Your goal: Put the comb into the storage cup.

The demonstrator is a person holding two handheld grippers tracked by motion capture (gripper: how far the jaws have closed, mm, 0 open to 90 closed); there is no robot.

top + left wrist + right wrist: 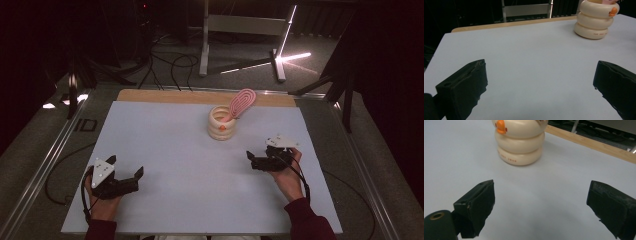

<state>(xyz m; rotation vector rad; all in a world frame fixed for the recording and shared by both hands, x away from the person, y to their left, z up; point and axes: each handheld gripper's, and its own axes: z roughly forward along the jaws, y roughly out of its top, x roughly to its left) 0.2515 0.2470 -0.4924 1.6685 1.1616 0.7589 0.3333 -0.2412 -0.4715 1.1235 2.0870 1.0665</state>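
Duck-faced cream holder [222, 125] with a pink spatula [242, 102] stands far-centre on the table [165, 150]. Right gripper [257, 161], jaws spread and empty, sits nearest; left gripper [127, 172] likewise gapes. Approach seems pending: next, reach forward.

Room dark, table mat [165, 150] lit evenly from above, pale bluish cast. Bright strip lamp [286, 35] on floor behind flares white, star-shaped glare at its base. Surroundings sink into black, slight red tint at frame edges. High view soft, grainy. Gripper views: near jaws blurred, soft shadows beneath cream holder [519, 142], gentle sheen on its rings. Mat corners bend slightly.
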